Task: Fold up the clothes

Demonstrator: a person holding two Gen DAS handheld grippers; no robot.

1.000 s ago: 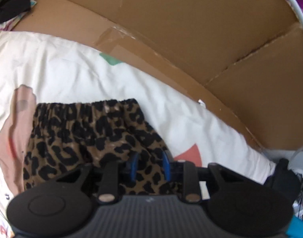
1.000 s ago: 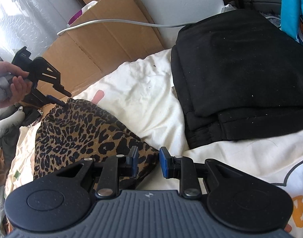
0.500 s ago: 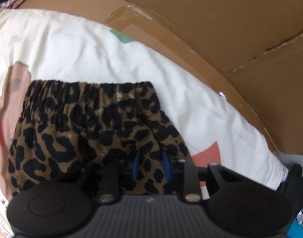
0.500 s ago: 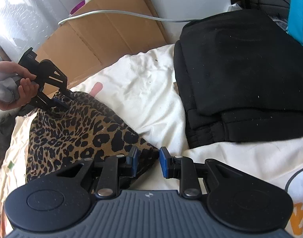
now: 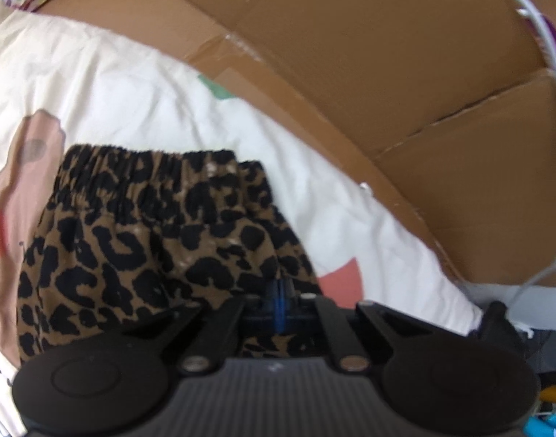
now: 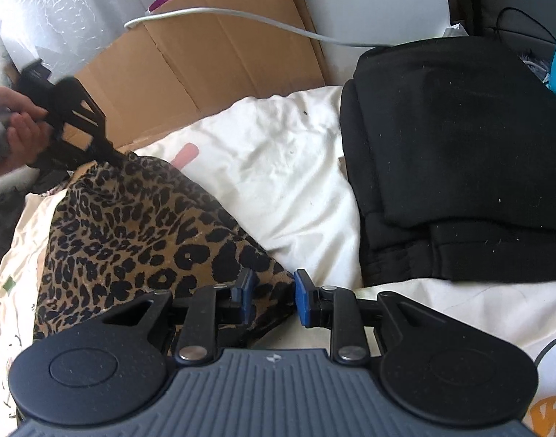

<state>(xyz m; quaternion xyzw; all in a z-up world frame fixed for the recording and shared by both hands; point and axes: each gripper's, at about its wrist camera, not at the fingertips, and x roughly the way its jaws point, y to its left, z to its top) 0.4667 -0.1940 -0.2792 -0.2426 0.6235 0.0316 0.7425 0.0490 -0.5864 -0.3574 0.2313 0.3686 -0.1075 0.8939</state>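
The leopard-print shorts (image 5: 161,247) lie on a white bedsheet (image 6: 278,167) printed with pink and green shapes, elastic waistband toward the cardboard. The left gripper (image 5: 280,291) has its blue fingers closed together on a pinch of the fabric near one edge; in the right wrist view a hand (image 6: 12,127) holds that gripper at the shorts' far corner, where the cloth rises to a peak. The right gripper (image 6: 272,293) sits at the near corner — its fingers partly apart with a fold of leopard fabric between them, though I cannot tell whether the pads press on it. Flattened cardboard (image 5: 387,73) stands just behind the sheet, with a grey cable (image 6: 241,18) draped across it. A folded pile of black clothes (image 6: 460,153) rests on the sheet beside the shorts, a strip of bare sheet between them.
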